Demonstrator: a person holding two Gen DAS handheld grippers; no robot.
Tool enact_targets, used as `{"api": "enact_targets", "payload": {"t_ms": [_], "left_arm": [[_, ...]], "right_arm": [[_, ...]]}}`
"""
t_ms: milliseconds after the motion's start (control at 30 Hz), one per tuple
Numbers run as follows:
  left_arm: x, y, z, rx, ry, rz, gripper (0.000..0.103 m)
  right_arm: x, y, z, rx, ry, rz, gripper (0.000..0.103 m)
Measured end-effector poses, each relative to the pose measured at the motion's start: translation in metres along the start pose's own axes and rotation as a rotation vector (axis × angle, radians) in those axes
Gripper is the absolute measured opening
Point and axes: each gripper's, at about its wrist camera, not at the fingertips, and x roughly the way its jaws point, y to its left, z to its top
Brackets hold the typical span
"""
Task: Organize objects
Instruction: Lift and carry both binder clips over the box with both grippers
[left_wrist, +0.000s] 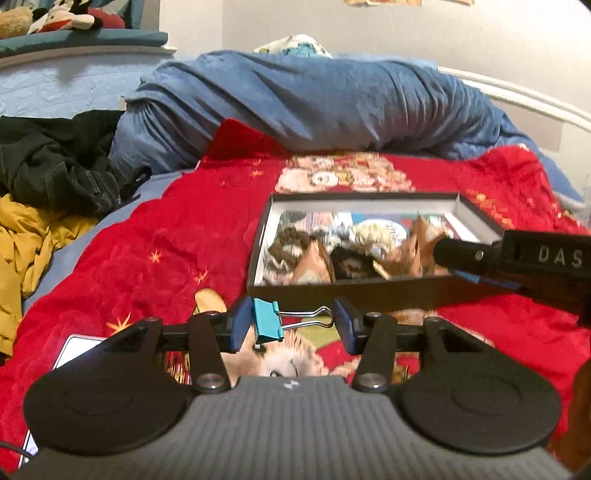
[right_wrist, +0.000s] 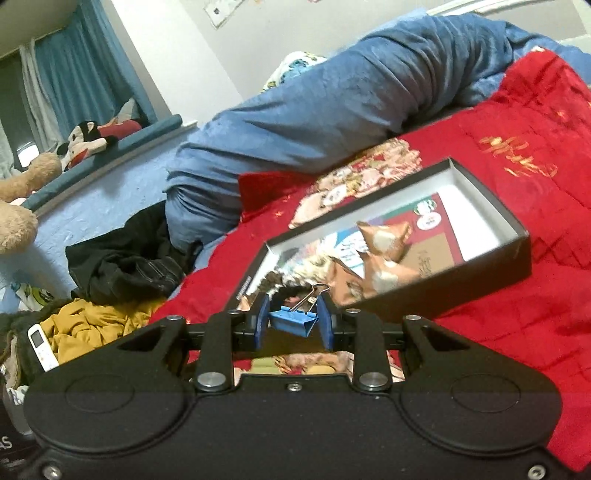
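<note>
Both tongs clamp binder clips: our left gripper a teal clip, our right gripper a blue clip. Lengthwise, the teal one may twist free short of the box ahead.

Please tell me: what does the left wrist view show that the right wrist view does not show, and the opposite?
Only the left wrist view: the left gripper holding a teal binder clip, and the right gripper's body reaching over the box from the right edge.

Only the right wrist view: the right gripper shut on a blue binder clip, teal curtains, and a white handset beside the yellow cloth.

Both: the open black box on the red blanket, the blue duvet, black clothing and the plush toy.
</note>
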Motion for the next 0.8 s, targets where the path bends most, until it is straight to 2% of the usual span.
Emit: {"api": "enact_targets", "payload": {"t_ms": [367,700,800], "left_arm": [[-0.009,0.007,0.022,-0.062,-0.115,-0.048,0.053],[-0.021,0.005,0.061,-0.073,-0.234,-0.081,0.053],[-0.018,0.004,0.075,-0.102,-0.228,-0.100,0.053]], "right_arm": [[0.002,0.028,0.025,-0.068,-0.035,0.062,0.028],[-0.011,0.054,0.076,-0.124,-0.128,0.108,0.028],[-0.014,0.057,0.092,-0.116,-0.165,0.108,0.028]]}}
